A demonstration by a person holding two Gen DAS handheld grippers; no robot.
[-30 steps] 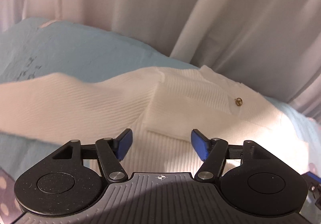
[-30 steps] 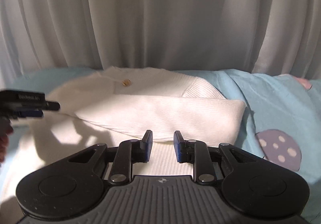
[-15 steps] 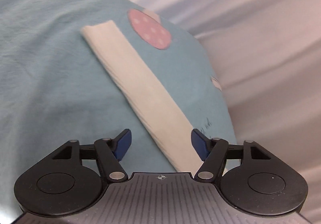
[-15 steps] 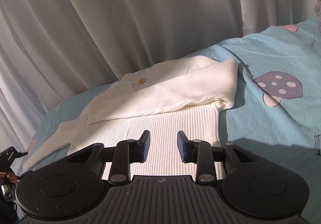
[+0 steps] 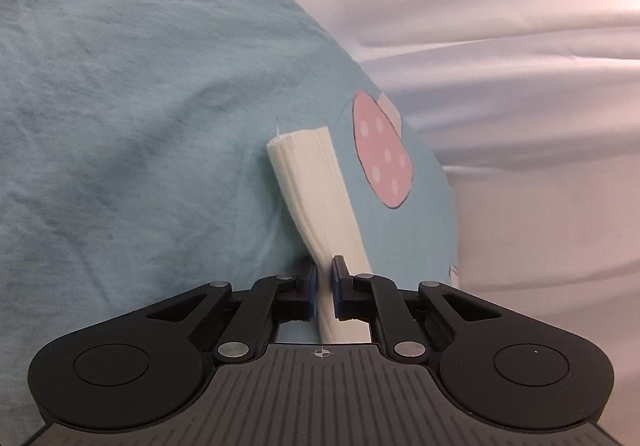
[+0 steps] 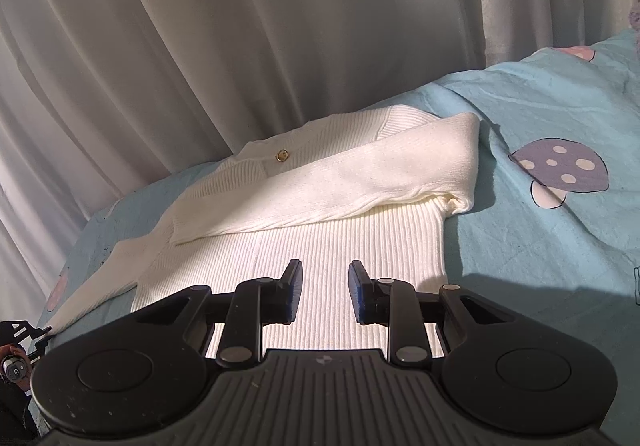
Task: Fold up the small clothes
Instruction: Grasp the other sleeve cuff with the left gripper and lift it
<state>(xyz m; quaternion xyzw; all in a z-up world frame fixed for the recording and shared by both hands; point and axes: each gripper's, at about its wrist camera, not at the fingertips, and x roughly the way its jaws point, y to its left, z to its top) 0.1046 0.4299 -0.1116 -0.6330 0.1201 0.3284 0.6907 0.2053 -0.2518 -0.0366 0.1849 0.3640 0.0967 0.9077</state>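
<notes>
A small white ribbed cardigan (image 6: 304, 218) with a gold button (image 6: 282, 155) lies flat on the blue sheet (image 6: 540, 246). One sleeve (image 6: 360, 182) is folded across its chest. The other sleeve (image 5: 316, 186) stretches out over the sheet, and my left gripper (image 5: 325, 280) is shut on it near the cuff, the fabric pinched between the blue pads. In the right wrist view that gripper (image 6: 24, 330) shows small at the far left, at the sleeve's end. My right gripper (image 6: 325, 286) hovers over the cardigan's lower hem with a gap between its fingers and nothing in it.
White curtains (image 6: 240, 46) hang close behind the bed. The sheet carries mushroom prints, a pink one (image 5: 382, 150) beside the held sleeve and a purple one (image 6: 560, 166) right of the cardigan. The bed's edge drops off by the curtain (image 5: 520, 126).
My left gripper swung from over the cardigan's body out to the stretched sleeve, rolled, and shut on it near the cuff. The right gripper's view tilted and has since held still.
</notes>
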